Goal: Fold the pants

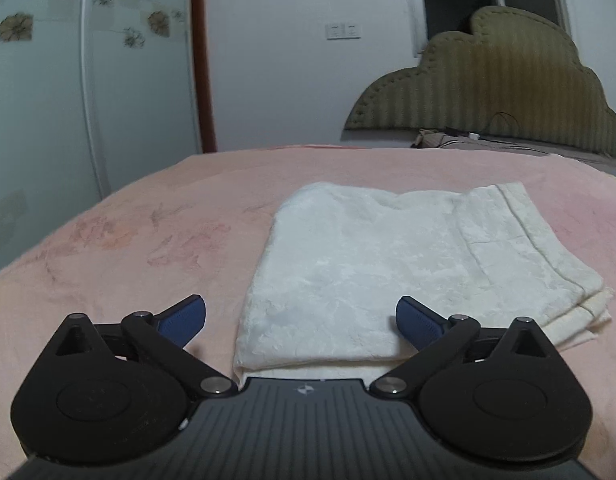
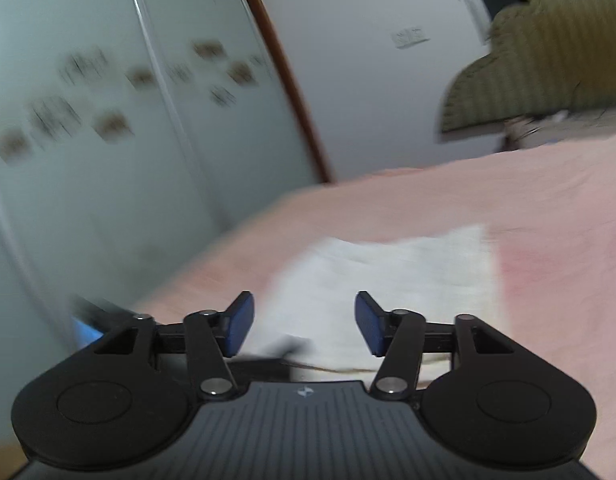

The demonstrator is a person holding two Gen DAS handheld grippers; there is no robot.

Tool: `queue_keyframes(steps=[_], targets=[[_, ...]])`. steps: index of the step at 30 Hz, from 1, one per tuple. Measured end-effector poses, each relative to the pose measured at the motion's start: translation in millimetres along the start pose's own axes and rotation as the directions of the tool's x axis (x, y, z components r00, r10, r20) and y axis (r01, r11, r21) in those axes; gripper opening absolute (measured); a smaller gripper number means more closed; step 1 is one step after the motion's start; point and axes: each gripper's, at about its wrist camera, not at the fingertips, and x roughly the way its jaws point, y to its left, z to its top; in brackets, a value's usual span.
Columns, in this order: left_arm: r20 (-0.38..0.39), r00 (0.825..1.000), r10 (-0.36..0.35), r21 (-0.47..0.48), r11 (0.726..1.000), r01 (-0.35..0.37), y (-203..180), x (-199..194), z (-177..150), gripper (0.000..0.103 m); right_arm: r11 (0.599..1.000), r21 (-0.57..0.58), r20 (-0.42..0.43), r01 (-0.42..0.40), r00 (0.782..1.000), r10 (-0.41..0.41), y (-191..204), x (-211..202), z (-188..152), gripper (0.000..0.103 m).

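Pants (image 1: 372, 276): white, folded into a flat stack of layers, lying on pink bedspread (image 1: 128, 240); fold edge toward the L wrist cam, hemmed edges stacked at the stack's right side.
Pants, R wrist view (image 2: 372, 280): same white stack, blurred; detail not readable.
L gripper (image 1: 301, 322): released, jaws spread wide, empty. Hovers at near edge of pants; right blue pad (image 1: 414, 320) over the cloth, left pad (image 1: 184, 318) over bare bedspread. Contact w/ cloth: cannot tell.
R gripper (image 2: 304, 322): released, jaws apart, nothing between them. Sits over near part of the stack, view tilted.
Containers: no box, basket or drawer seen in either view.
Bed edge: bedspread falls off at far and left sides, close to wardrobe doors (image 1: 40, 92) w/ flower decals.
Headboard (image 1: 508, 80): olive, padded, scalloped, at far right; small clutter and cable at its base, unclear.
Wall (image 1: 300, 60): white, w/ switch plate (image 1: 344, 31).
Open room: wide bare bedspread left of pants and beyond; narrower strip on right.
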Motion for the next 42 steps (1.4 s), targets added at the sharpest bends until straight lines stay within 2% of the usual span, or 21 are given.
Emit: queue_keyframes(steps=[1, 2, 3, 5, 6, 8, 10, 13, 16, 21, 23, 24, 26, 27, 29, 31, 35, 38, 42], targets=[[-0.036, 0.999, -0.021, -0.004, 1.0, 0.021, 1, 6, 1, 0.103, 0.997, 0.038, 0.018, -0.074, 0.997, 0.074, 0, -3, 2, 0.078], [-0.068, 0.997, -0.048, -0.02, 0.999, 0.047, 4, 12, 2, 0.103, 0.993, 0.054, 0.03, -0.105, 0.994, 0.104, 0, -2, 2, 0.079], [-0.087, 0.994, -0.073, -0.05, 0.996, 0.069, 8, 15, 1, 0.103, 0.995, 0.043, 0.036, -0.093, 0.995, 0.091, 0, 0, 2, 0.079], [-0.117, 0.982, -0.147, -0.152, 0.98, 0.128, 23, 23, -2, 0.103, 0.998, -0.011, 0.022, 0.062, 0.998, -0.062, -1, 11, -3, 0.079], [-0.129, 0.975, -0.181, -0.218, 0.964, 0.151, 31, 27, -5, 0.103, 0.991, -0.032, 0.008, 0.133, 0.991, -0.133, -3, 18, -6, 0.079], [-0.104, 0.972, -0.212, -0.267, 0.947, 0.178, 40, 26, -7, 0.103, 0.983, -0.044, -0.008, 0.18, 0.983, -0.181, -7, 27, -14, 0.079], [-0.099, 0.971, -0.22, -0.278, 0.943, 0.185, 42, 26, -8, 0.103, 0.985, -0.018, -0.021, 0.169, 0.985, -0.169, -8, 29, -22, 0.079], [-0.111, 0.972, -0.205, -0.256, 0.951, 0.172, 41, 27, -9, 0.103, 0.985, -0.02, -0.015, 0.173, 0.985, -0.173, -4, 28, -28, 0.079], [-0.113, 0.973, -0.202, -0.25, 0.953, 0.169, 41, 26, -9, 0.103, 0.985, -0.012, 0.024, 0.171, 0.985, -0.171, 4, 25, -31, 0.079], [-0.113, 0.972, -0.205, -0.252, 0.953, 0.171, 43, 26, -10, 0.103, 0.992, 0.118, 0.051, 0.035, 0.998, -0.042, 9, 32, -28, 0.079], [-0.113, 0.972, -0.204, -0.251, 0.953, 0.17, 38, 26, -6, 0.103, 0.995, 0.052, 0.063, 0.079, 0.995, -0.083, 13, 32, -24, 0.079], [-0.113, 0.972, -0.204, -0.251, 0.953, 0.17, 39, 26, -6, 0.103, 0.991, -0.007, 0.075, 0.137, 0.988, -0.136, 15, 32, -23, 0.079], [-0.113, 0.972, -0.204, -0.252, 0.953, 0.171, 39, 26, -6, 0.103, 0.953, -0.132, 0.1, 0.271, 0.961, -0.259, 14, 33, -28, 0.089], [-0.113, 0.972, -0.204, -0.251, 0.953, 0.171, 39, 26, -6, 0.103, 0.919, -0.19, 0.109, 0.345, 0.938, -0.33, 12, 37, -33, 0.097], [-0.113, 0.972, -0.204, -0.252, 0.953, 0.171, 39, 26, -6, 0.103, 0.855, -0.26, 0.097, 0.449, 0.893, -0.44, 4, 46, -47, 0.098], [-0.113, 0.972, -0.205, -0.252, 0.952, 0.171, 39, 26, -6, 0.103, 0.842, -0.268, 0.038, 0.468, 0.879, -0.476, -9, 55, -61, 0.098], [-0.119, 0.973, -0.196, -0.239, 0.957, 0.163, 36, 26, -5, 0.103, 0.878, -0.166, -0.074, 0.448, 0.882, -0.465, -33, 65, -79, 0.098], [-0.117, 0.973, -0.2, -0.243, 0.955, 0.167, 37, 26, -5, 0.103, 0.869, -0.147, -0.116, 0.473, 0.864, -0.49, -43, 69, -89, 0.098], [-0.116, 0.973, -0.2, -0.245, 0.955, 0.167, 36, 26, -5, 0.103, 0.864, -0.159, -0.137, 0.477, 0.856, -0.498, -43, 75, -97, 0.098]])
